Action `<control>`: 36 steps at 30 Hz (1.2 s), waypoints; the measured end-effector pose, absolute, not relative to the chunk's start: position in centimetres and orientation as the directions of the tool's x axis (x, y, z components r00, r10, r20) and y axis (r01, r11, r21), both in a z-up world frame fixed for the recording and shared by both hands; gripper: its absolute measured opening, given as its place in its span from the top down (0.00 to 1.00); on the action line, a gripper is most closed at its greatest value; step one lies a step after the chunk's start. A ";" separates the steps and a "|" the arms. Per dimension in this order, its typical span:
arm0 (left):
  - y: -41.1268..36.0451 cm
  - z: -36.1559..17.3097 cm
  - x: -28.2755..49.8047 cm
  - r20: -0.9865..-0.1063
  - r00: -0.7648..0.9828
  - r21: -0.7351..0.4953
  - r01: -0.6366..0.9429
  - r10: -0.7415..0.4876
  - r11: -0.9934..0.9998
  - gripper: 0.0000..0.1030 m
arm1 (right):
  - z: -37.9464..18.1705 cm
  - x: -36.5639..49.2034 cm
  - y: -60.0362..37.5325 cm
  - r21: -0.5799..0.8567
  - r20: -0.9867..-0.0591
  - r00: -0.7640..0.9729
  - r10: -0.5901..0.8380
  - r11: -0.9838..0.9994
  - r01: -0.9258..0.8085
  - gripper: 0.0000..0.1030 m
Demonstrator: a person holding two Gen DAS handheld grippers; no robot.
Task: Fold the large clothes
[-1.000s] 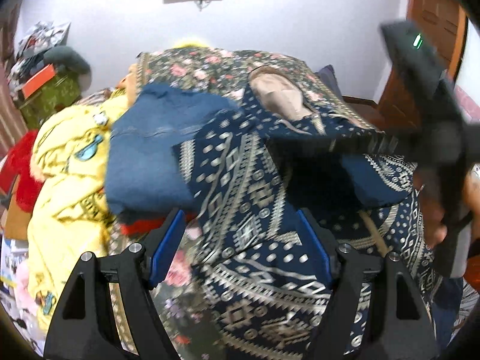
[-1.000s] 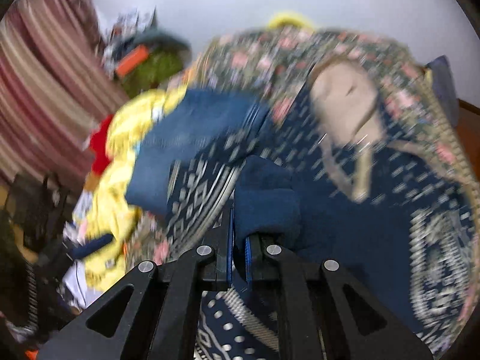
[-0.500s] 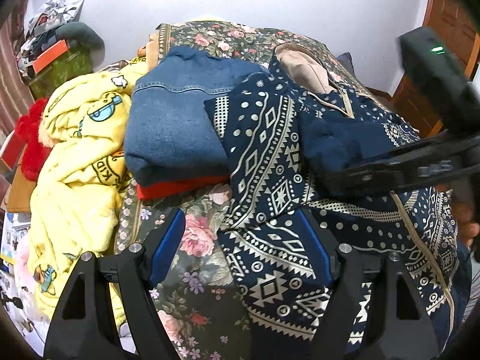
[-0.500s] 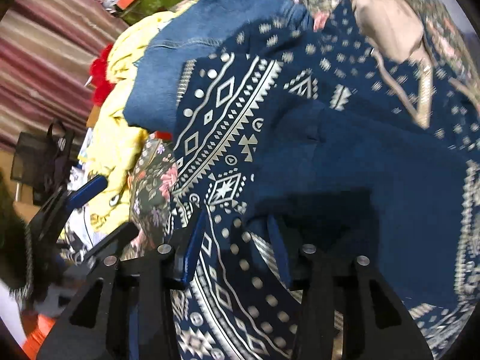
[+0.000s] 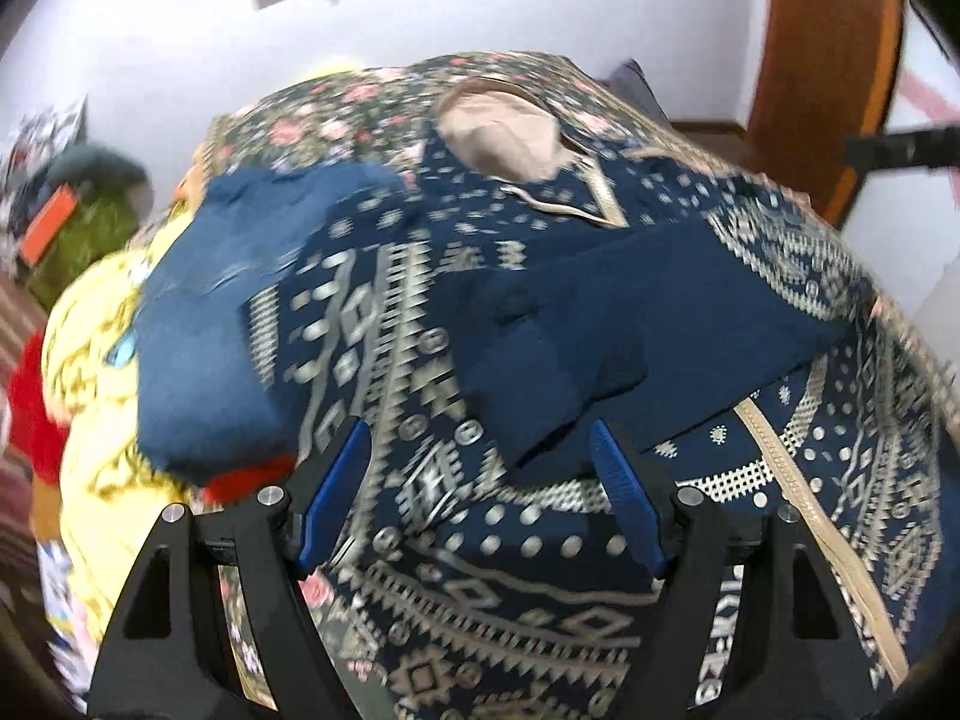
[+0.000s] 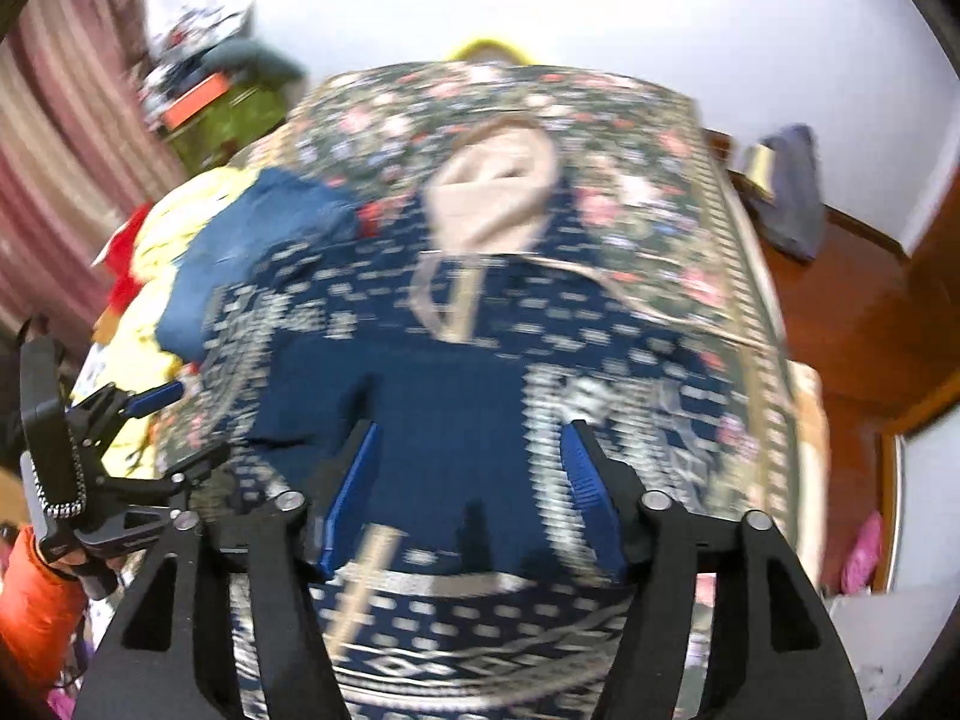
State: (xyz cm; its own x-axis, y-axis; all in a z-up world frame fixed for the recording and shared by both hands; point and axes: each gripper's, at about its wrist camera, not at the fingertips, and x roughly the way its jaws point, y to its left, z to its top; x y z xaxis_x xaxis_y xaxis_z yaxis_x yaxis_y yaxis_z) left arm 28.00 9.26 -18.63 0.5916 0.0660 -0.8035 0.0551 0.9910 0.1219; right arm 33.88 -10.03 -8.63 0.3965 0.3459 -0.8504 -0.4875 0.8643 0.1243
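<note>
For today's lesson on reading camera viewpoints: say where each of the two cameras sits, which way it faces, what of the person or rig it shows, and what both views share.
Left wrist: on the left gripper, looking forward over the navy patterned garment on the floral bedspread; only its own open fingers show.
Right wrist: on the right gripper, facing the same garment; the left gripper and an orange sleeve show at its left.
Shared: garment, bedspread, folded jeans.

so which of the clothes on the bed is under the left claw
The navy patterned garment with the tan hood; the plain blue denim and yellow fabric lie off to its left.
</note>
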 end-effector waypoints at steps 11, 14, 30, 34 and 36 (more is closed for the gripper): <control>6.0 -23.1 32.0 -0.803 0.563 0.308 0.110 0.196 0.945 0.27 | -17.8 36.8 -17.0 0.121 -0.931 0.299 0.209 0.950 -0.288 0.36; 6.3 -23.3 32.9 -0.814 0.555 0.279 0.112 0.174 0.954 0.47 | -19.7 37.1 -17.3 0.151 -0.937 0.266 0.226 0.950 -0.273 0.36; 15.9 -17.8 29.3 -0.791 0.608 -0.168 -0.121 -0.061 0.978 0.77 | -20.8 36.2 -15.1 0.037 -0.912 0.369 0.180 0.931 -0.363 0.18; 18.5 -19.9 27.7 -0.831 0.556 -0.138 -0.220 0.008 0.966 0.77 | -20.8 36.2 -15.0 0.027 -0.912 0.373 0.170 0.932 -0.360 0.18; 19.4 -21.5 27.1 -0.859 0.509 -0.093 -0.256 0.052 0.962 0.77 | -20.7 35.9 -15.0 0.024 -0.912 0.374 0.165 0.934 -0.355 0.18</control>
State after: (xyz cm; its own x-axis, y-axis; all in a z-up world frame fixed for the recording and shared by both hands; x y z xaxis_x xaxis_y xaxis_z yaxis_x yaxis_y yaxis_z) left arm 27.11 19.38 -21.48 0.5086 0.0522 -0.8594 -0.2560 0.9622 -0.0931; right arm 35.93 -14.95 -20.70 0.3744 0.1655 -0.9124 -0.3555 0.9344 0.0236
